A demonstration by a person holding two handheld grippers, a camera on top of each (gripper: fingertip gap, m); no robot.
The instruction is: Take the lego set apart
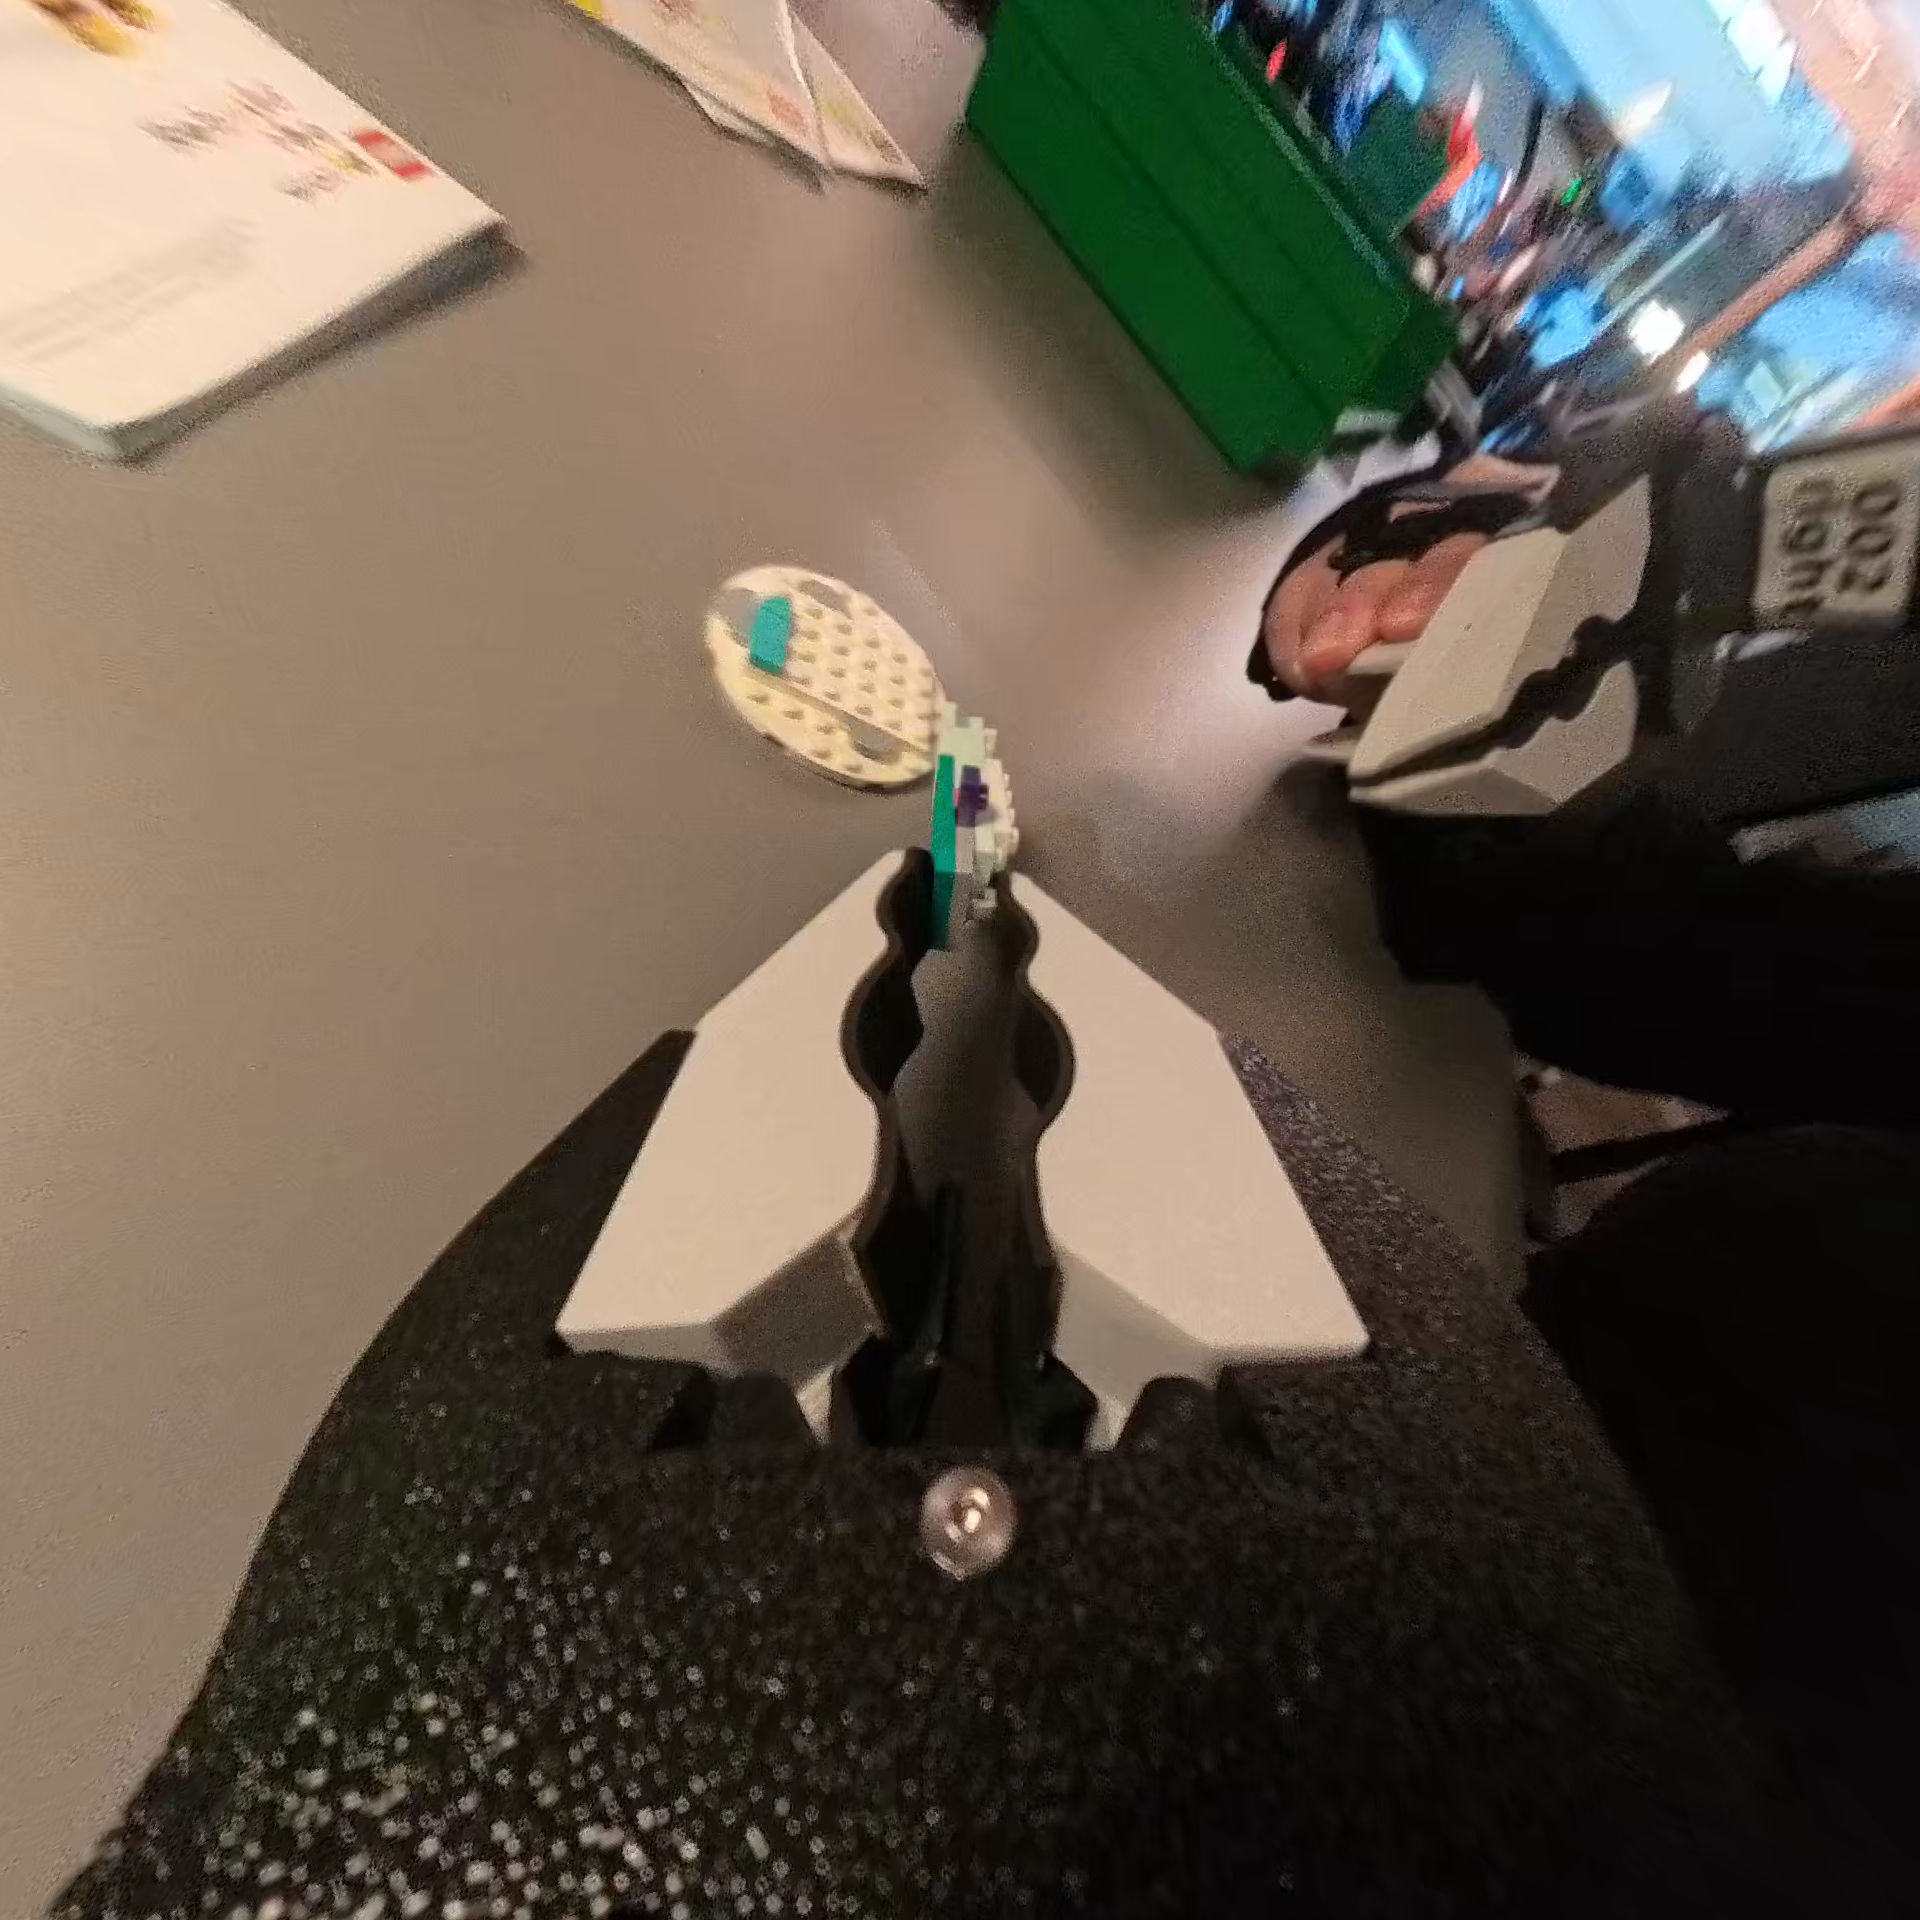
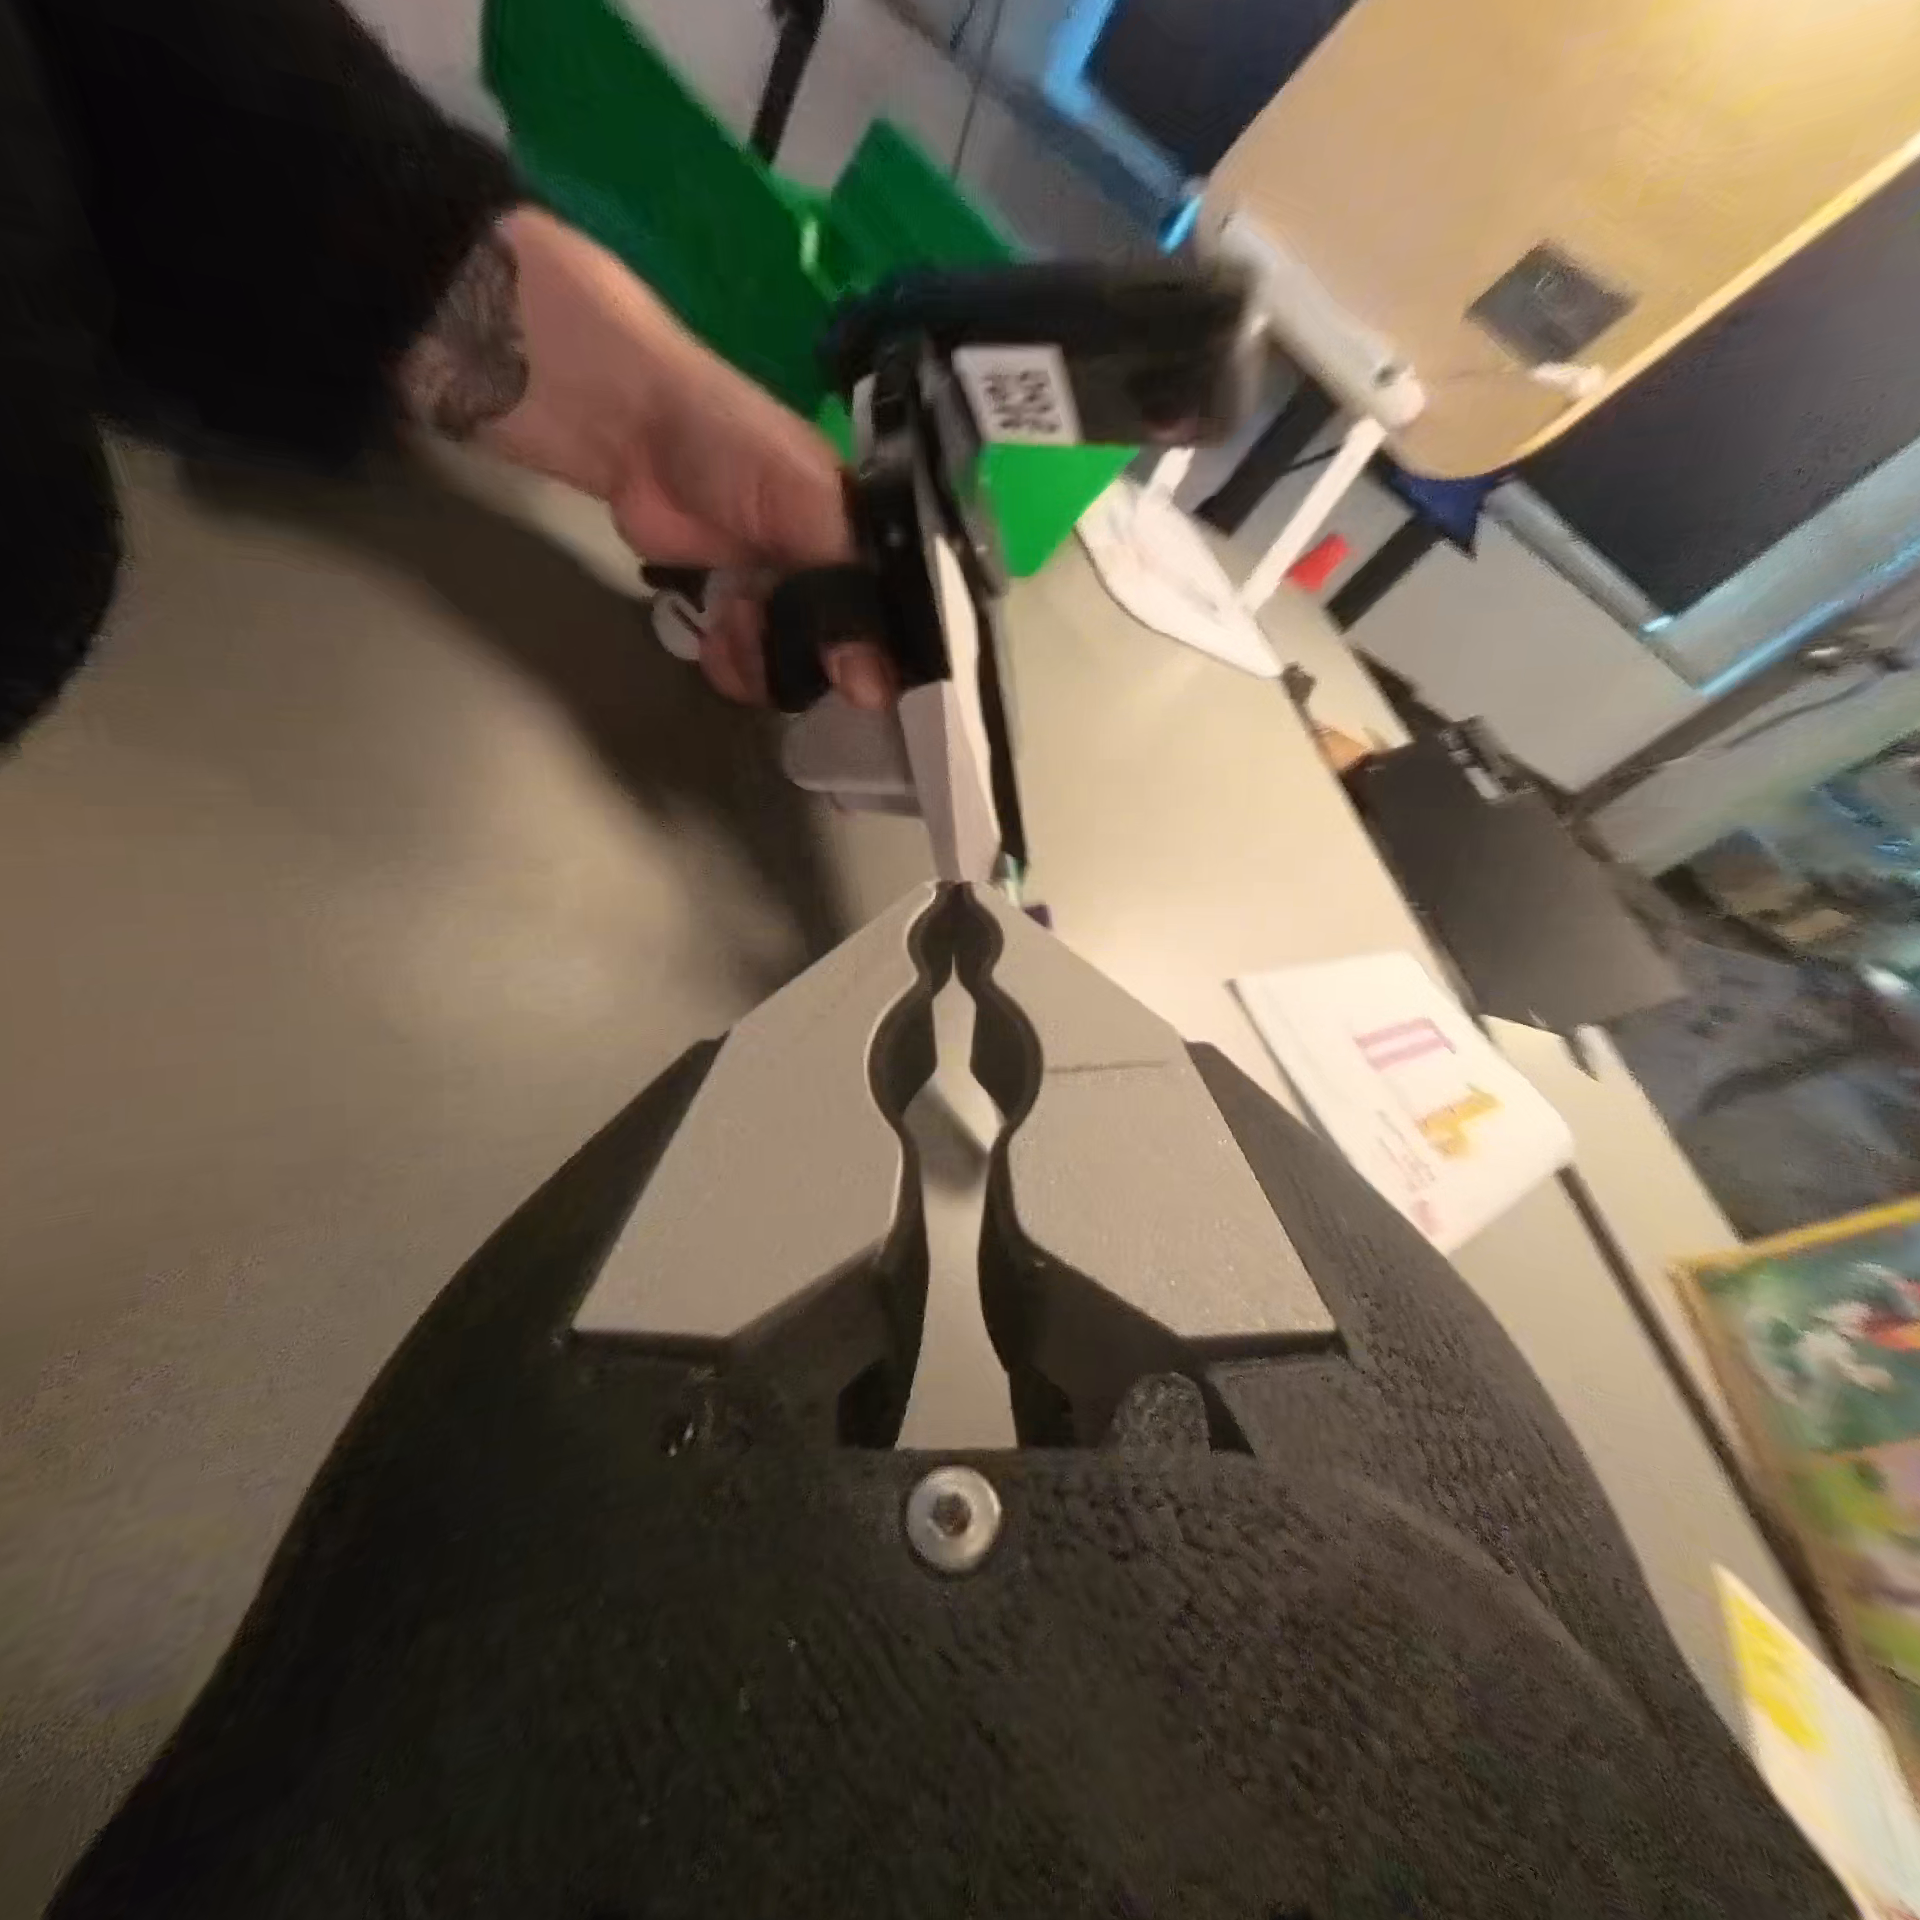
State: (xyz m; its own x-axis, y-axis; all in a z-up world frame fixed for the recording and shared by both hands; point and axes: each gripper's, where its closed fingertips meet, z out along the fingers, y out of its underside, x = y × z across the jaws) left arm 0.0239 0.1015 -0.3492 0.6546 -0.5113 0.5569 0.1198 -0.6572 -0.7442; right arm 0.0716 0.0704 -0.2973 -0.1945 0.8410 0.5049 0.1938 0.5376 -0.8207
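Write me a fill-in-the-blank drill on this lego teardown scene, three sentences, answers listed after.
1. The left tongs are shut on a small lego chunk whose flat side plate is ____ in colour.
2. The round white studded lego plate lies on the grey ____.
3. One small teal brick sits on the round plate's ____ side.

Answers: teal; table; upper
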